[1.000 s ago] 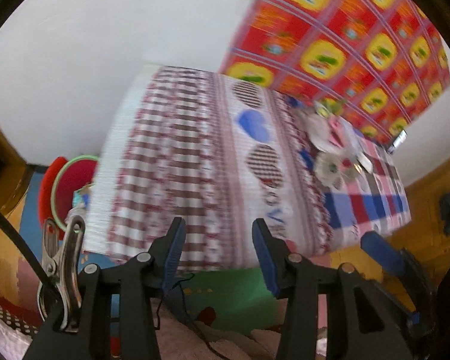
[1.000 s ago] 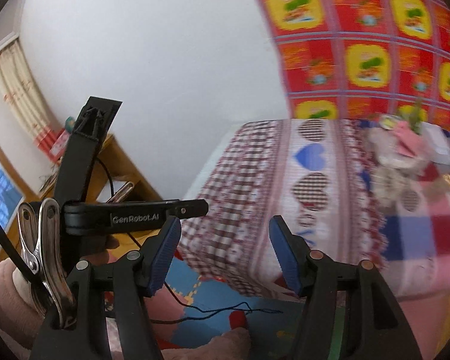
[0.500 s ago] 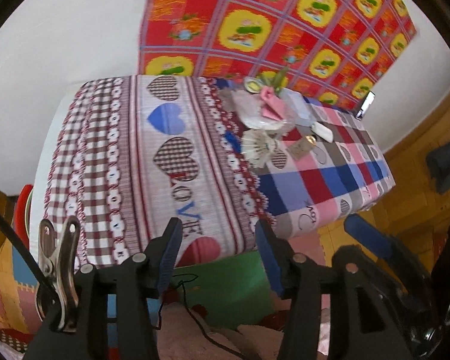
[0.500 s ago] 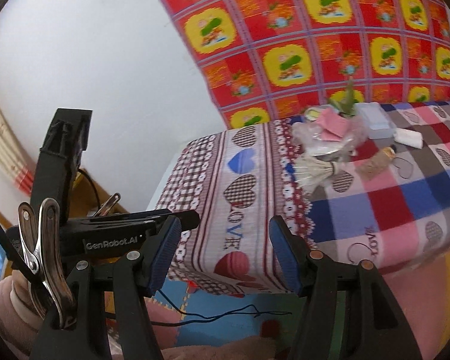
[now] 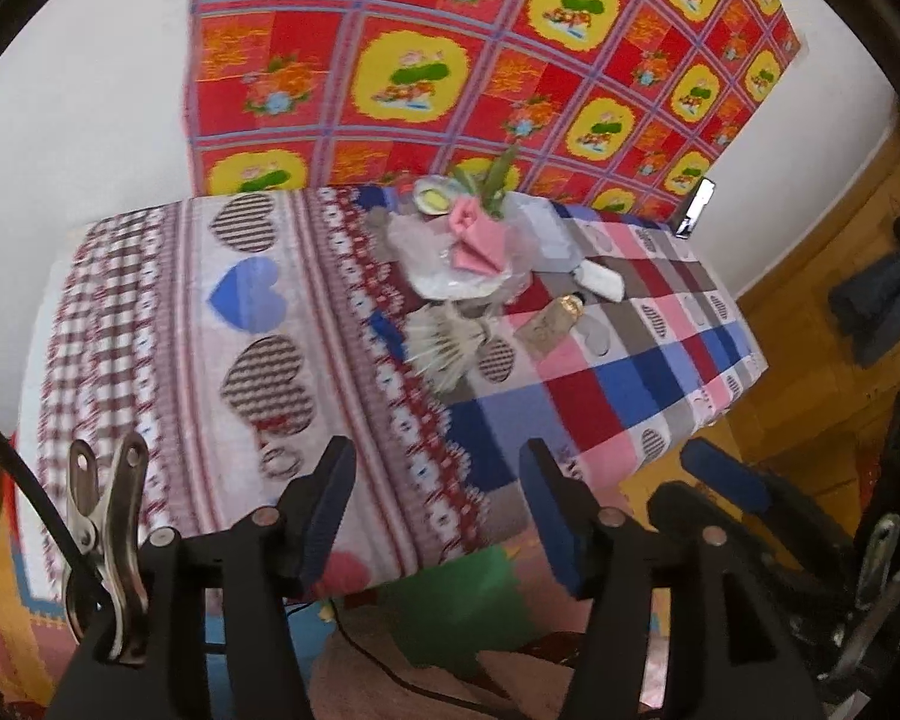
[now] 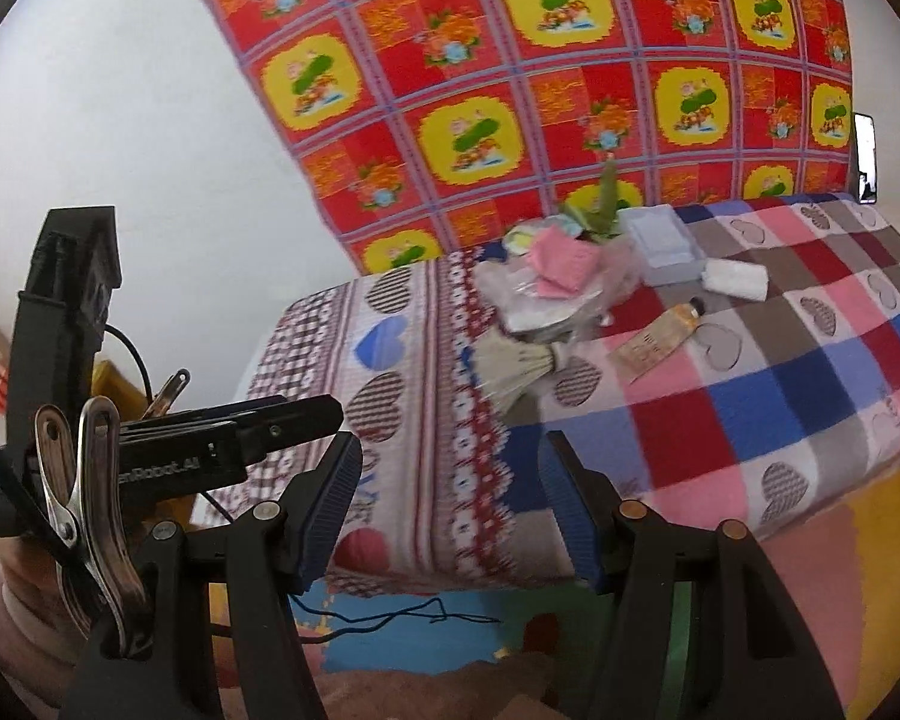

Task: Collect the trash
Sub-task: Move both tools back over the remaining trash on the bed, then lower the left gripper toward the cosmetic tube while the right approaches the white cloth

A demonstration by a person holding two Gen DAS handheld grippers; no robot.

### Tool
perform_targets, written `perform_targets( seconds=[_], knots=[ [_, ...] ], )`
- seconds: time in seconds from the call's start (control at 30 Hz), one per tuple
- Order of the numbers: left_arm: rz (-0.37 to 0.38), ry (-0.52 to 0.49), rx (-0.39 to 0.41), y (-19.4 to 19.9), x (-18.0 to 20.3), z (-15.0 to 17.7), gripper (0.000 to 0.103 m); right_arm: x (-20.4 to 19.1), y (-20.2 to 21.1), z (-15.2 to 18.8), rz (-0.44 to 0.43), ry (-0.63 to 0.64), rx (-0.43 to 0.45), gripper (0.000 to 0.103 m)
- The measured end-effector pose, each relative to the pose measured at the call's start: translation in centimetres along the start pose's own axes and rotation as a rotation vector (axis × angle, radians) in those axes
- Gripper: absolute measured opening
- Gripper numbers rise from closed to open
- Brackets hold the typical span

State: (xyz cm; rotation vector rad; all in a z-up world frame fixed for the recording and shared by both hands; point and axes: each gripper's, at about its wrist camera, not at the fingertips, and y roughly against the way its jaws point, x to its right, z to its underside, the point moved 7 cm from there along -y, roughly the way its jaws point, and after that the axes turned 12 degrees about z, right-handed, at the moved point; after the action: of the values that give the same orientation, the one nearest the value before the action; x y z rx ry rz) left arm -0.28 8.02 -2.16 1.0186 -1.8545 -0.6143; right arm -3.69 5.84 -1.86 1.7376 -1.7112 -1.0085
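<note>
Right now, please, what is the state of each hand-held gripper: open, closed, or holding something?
Left hand-held gripper: its jaws are opening, nothing between them.
Right hand-held gripper: open, holding nothing.

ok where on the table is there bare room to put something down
The striped side of the cloth around the blue heart is bare, as are the near checks in front of the tube. It is crowded at the far middle: plastic bag, shuttlecock, white roll.
</note>
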Motion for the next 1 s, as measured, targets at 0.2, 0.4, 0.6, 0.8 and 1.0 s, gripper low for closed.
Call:
perform_targets(
  seconds=[0.2, 0.4, 0.6, 0.8, 1.0],
  knots=[
    [0.040, -0.049, -0.031, -3.5, 1.0, -2.9, 0.060, 4.0, -2.6, -1.7, 0.058, -0.043, -0.023, 0.063],
    [0.056, -0.096, -0.091, -7.0, 2.3, -4.6, 0.060, 8.8, -4.0, -3.3, 0.120, -0.084, -0.029, 0.063],
    [0.083, -0.150, -0.138, -10.3, 4.8, -5.6, 0.061, 13.6, -5.4, -4.6, 0.137, -0.056, -0.045, 0.063],
    [0.070, -0.140, -0.161, -14.5, 7.0, -6.5, 0.061, 17.4, -7.2, -5.5, 0.128, 0.025, -0.086, 0.063],
    [0.020, -0.166, -0.220, -19.7, 8.7, -7.1, 0.061, 21.6, -9.1, -5.7, 0.104, 0.063, -0.134, 0.063]
  ],
)
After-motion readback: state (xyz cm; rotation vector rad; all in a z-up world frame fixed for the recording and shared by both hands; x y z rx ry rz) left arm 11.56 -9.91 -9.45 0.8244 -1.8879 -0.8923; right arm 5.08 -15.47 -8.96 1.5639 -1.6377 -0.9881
